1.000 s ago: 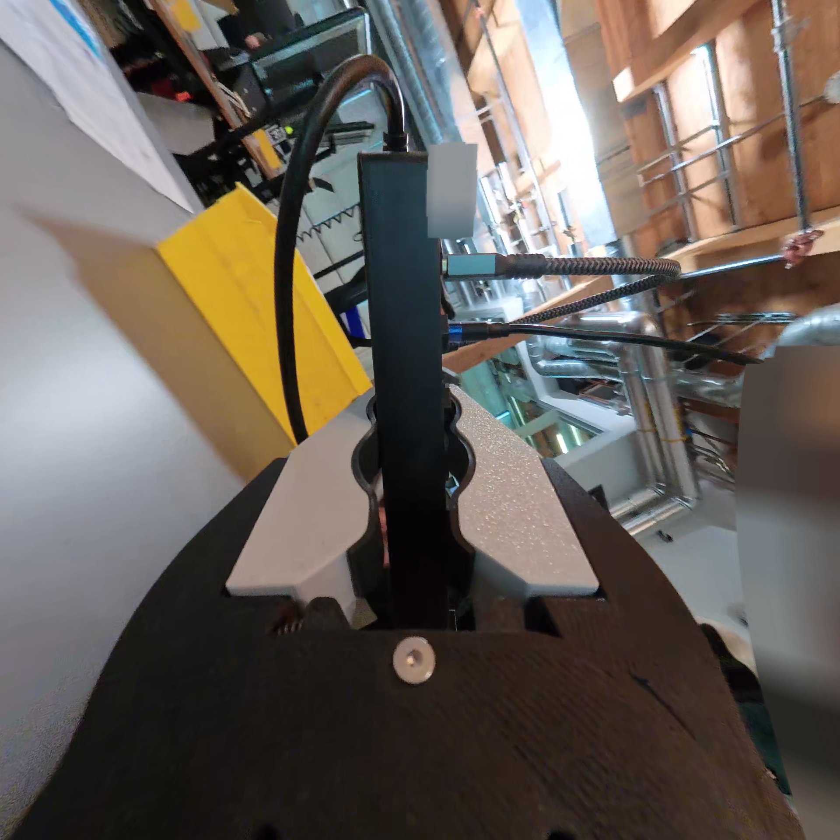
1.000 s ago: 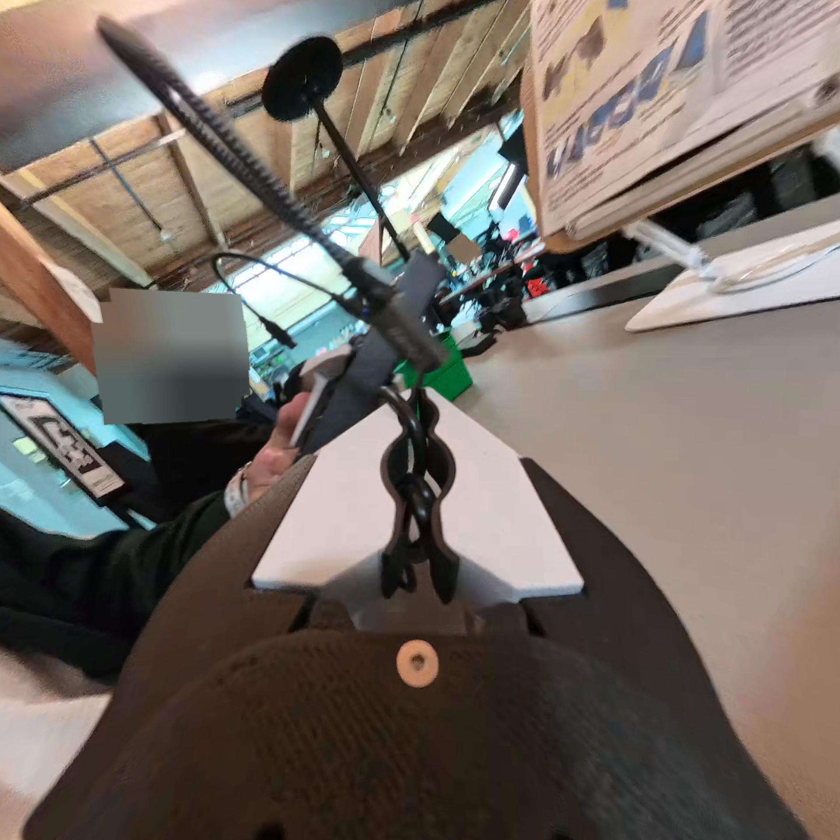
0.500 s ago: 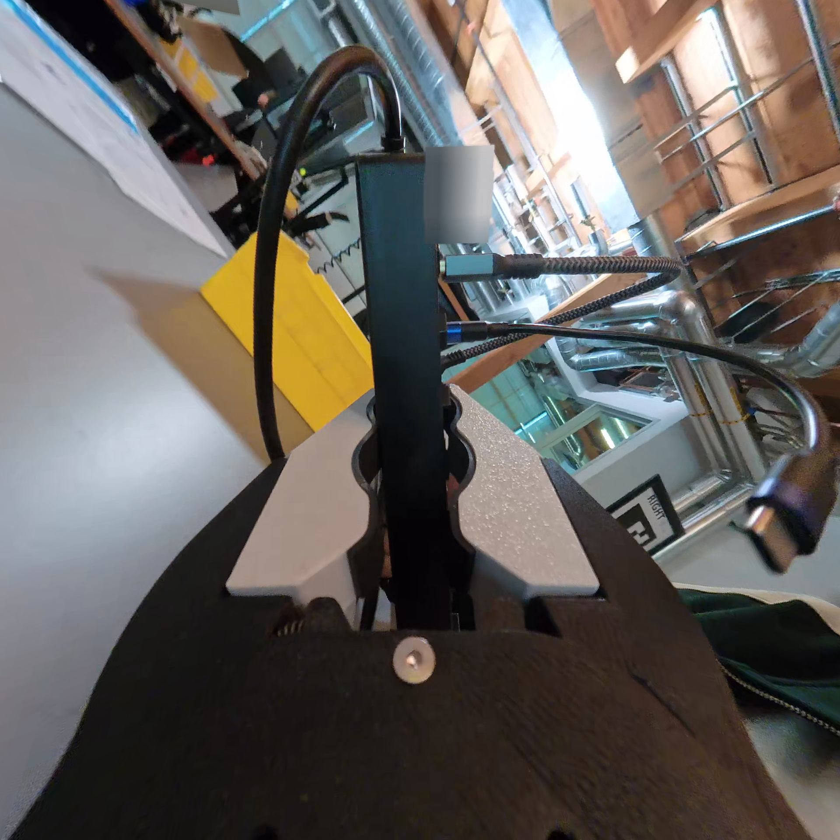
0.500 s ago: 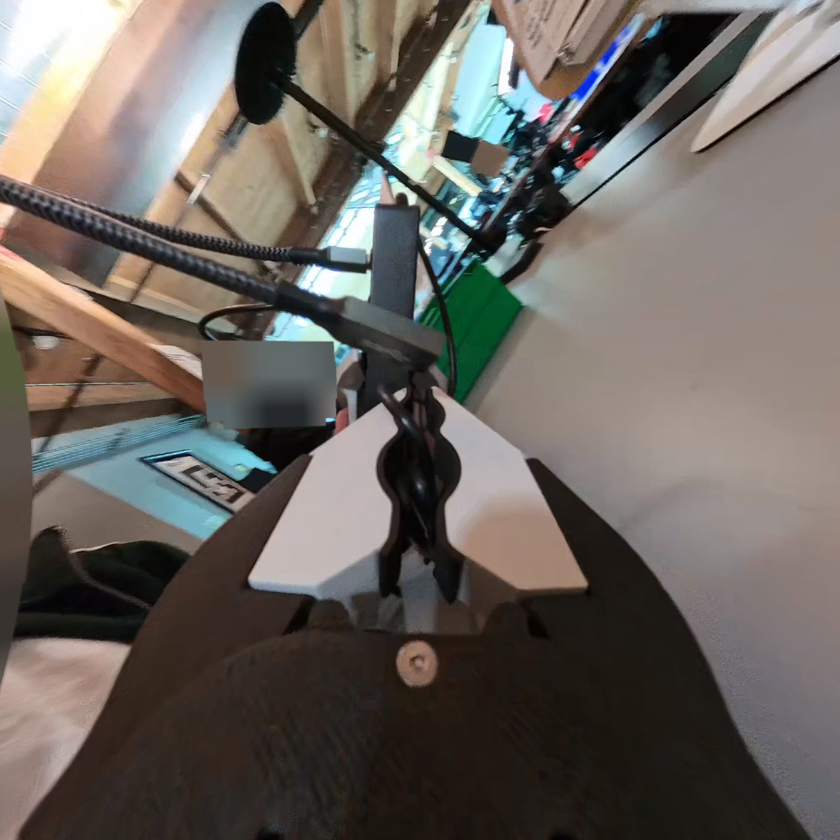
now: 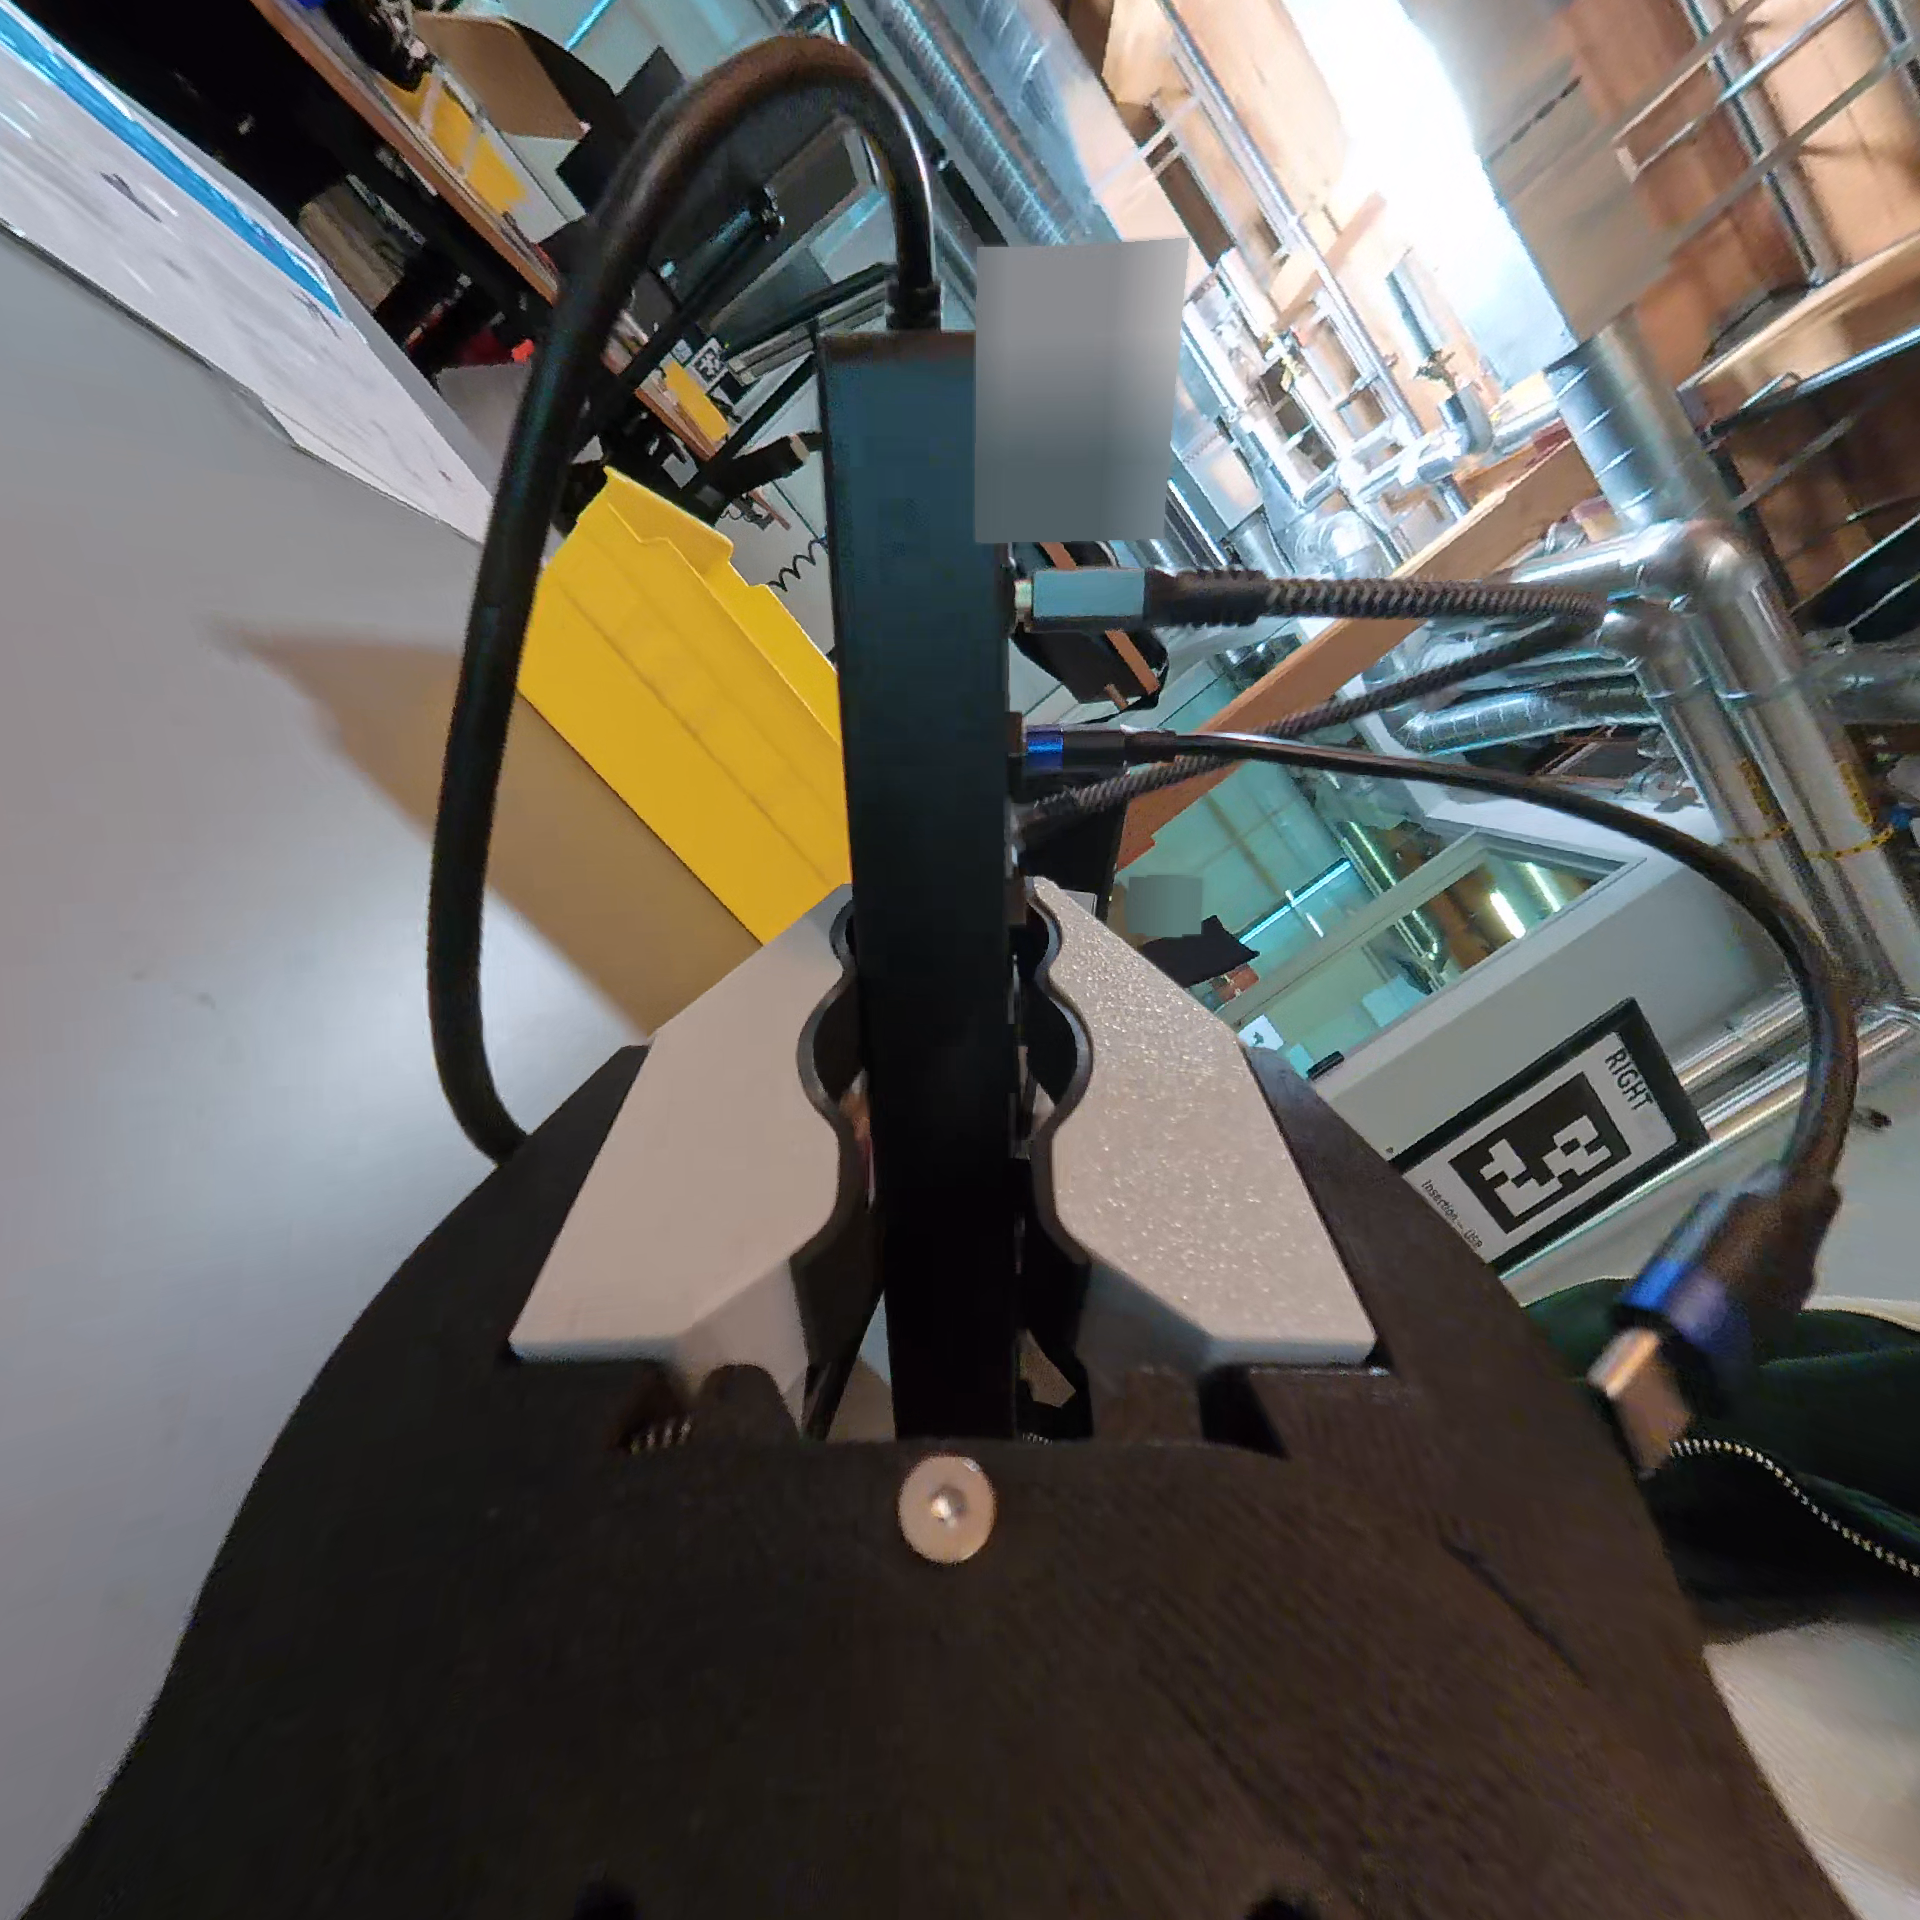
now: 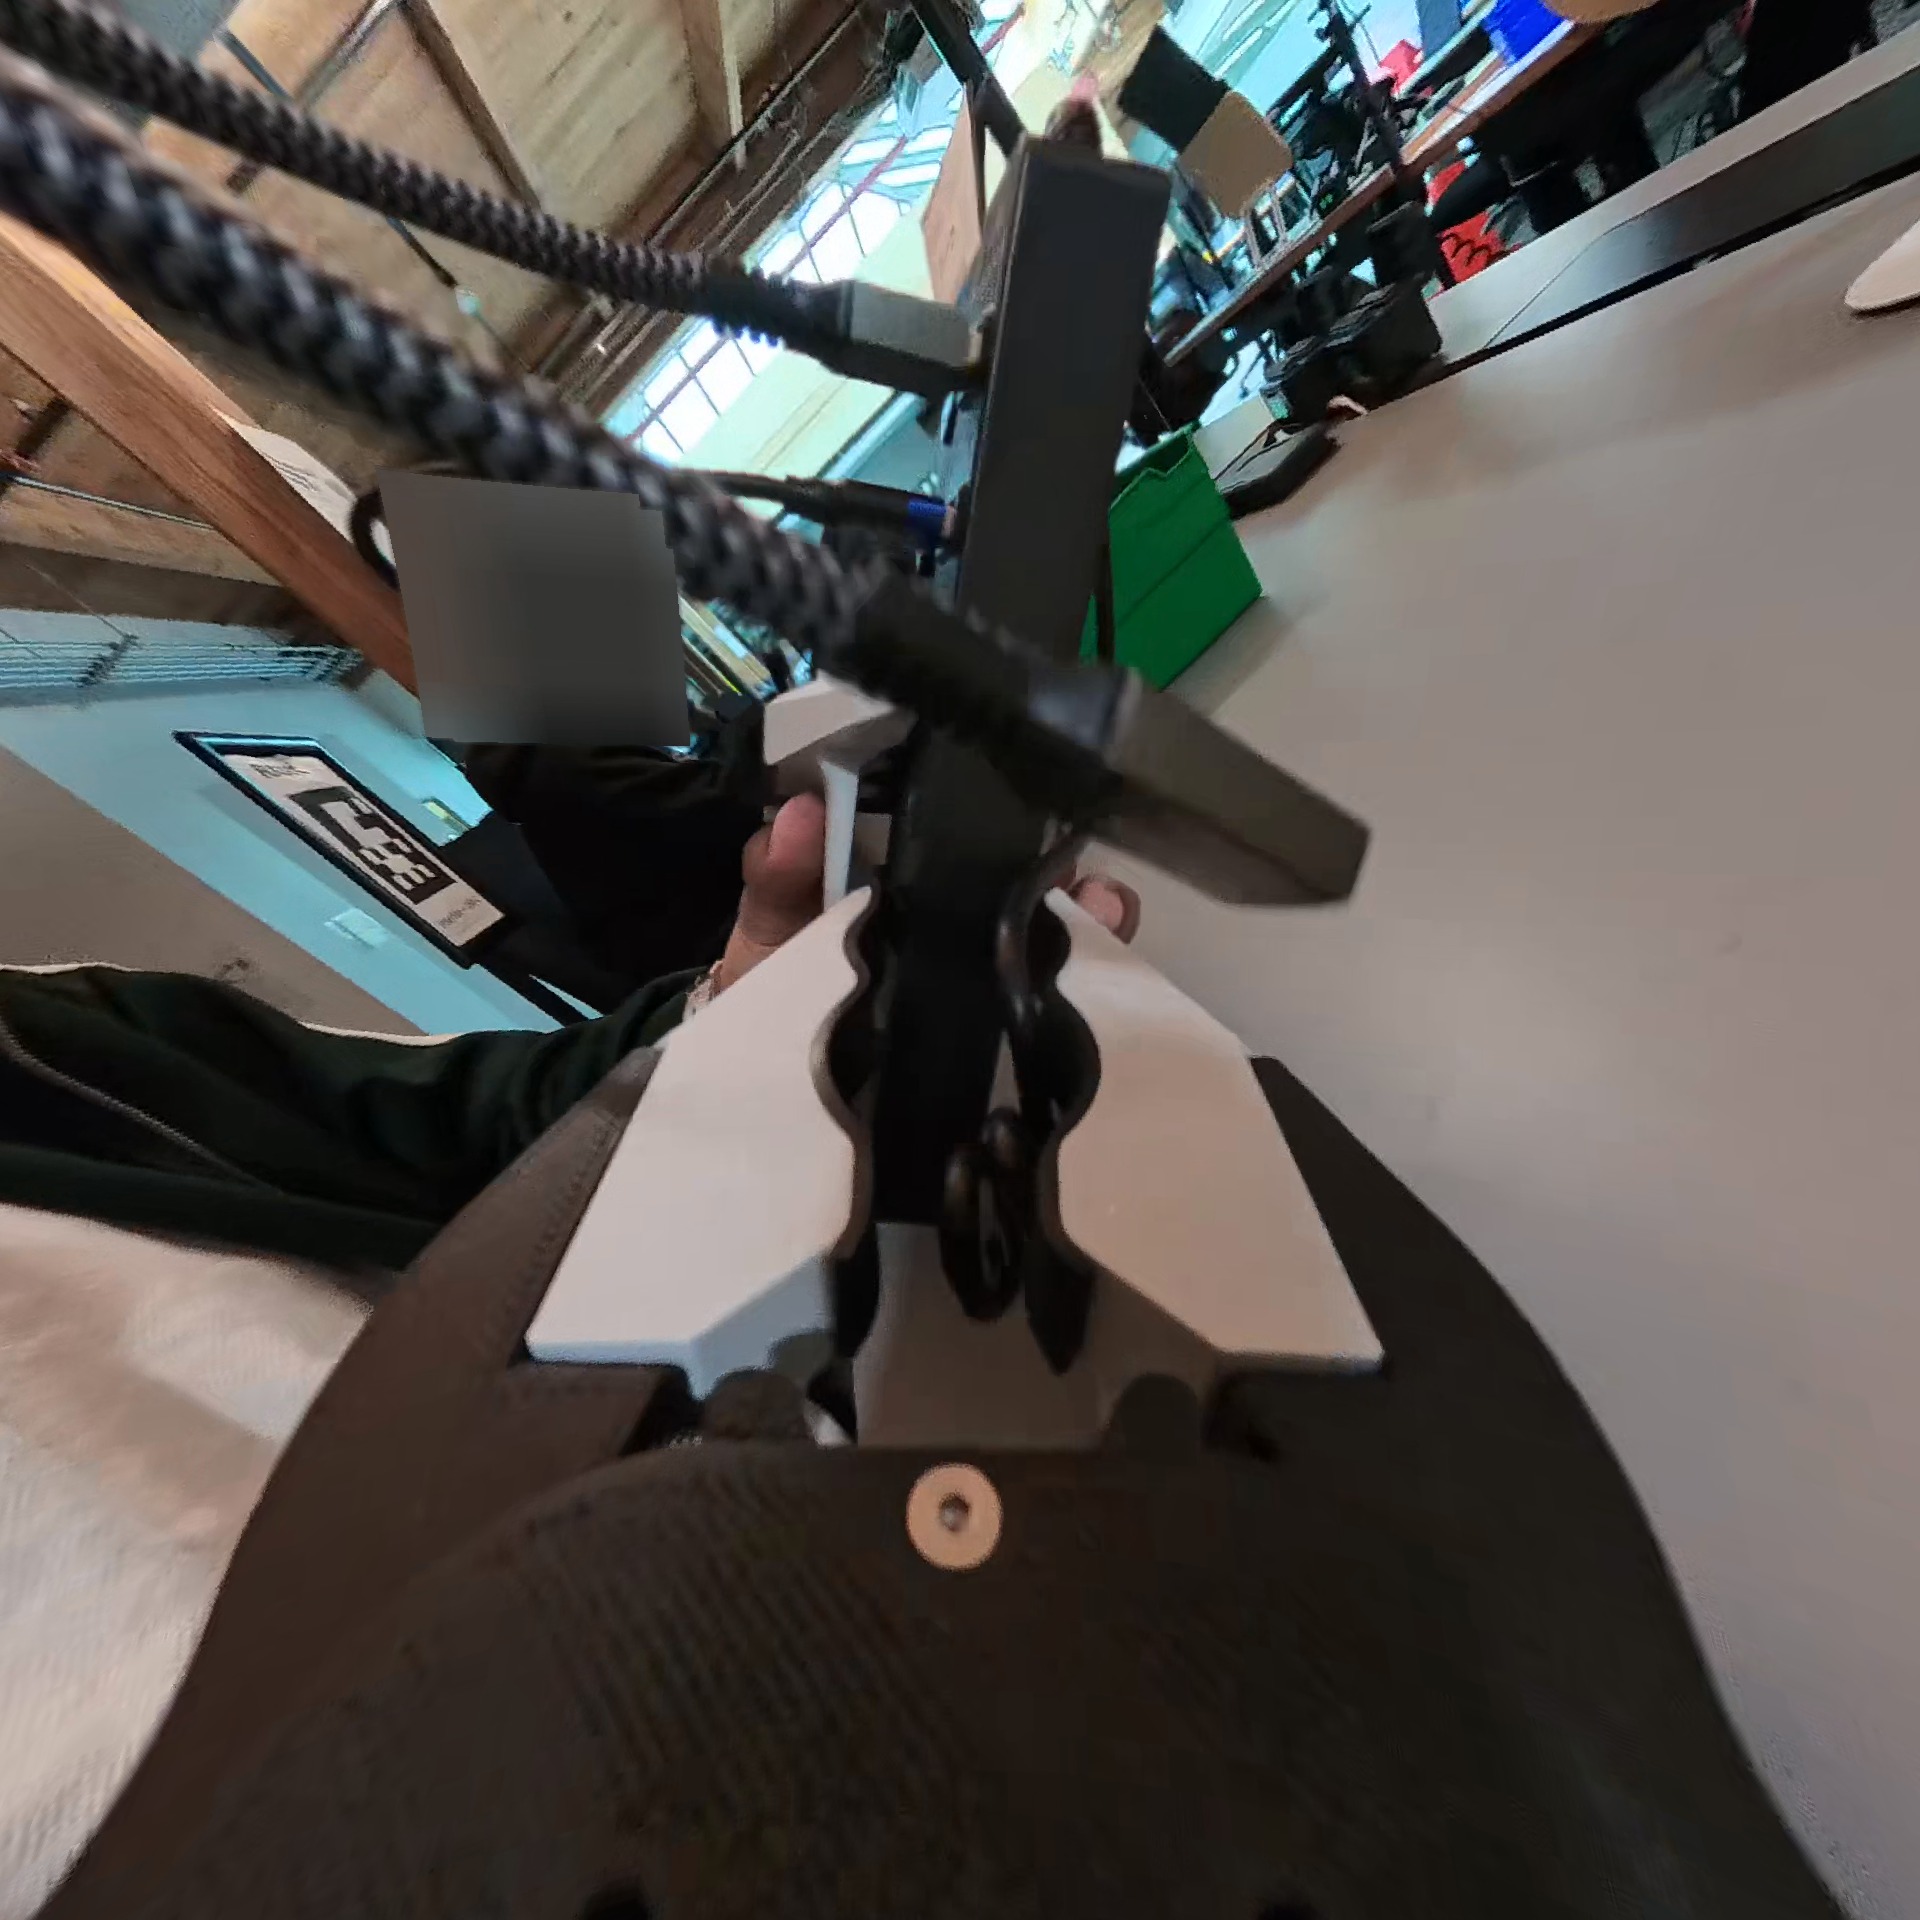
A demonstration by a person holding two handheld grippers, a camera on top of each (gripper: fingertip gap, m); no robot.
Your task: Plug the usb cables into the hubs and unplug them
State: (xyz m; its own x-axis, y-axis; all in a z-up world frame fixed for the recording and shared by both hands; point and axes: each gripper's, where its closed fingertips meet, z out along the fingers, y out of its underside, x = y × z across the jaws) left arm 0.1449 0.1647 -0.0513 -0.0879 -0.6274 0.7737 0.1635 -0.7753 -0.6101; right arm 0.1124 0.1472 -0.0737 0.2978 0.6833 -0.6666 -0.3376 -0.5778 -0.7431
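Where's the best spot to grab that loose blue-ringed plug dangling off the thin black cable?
Grip the dark plug body behind its blue ring, across its flat sides, leaving the metal tip free. Come from the side away from the hub: the thin black cable arcs in from above.

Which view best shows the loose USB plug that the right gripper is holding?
The right wrist view: the braided cable's plug sits across the right gripper, large though blurred. The left wrist view does not clearly show it, only the hub with two plugged cables and a dangling blue-ringed plug.

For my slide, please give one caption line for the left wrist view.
Left gripper clamps a black USB hub with two cables plugged into its side.
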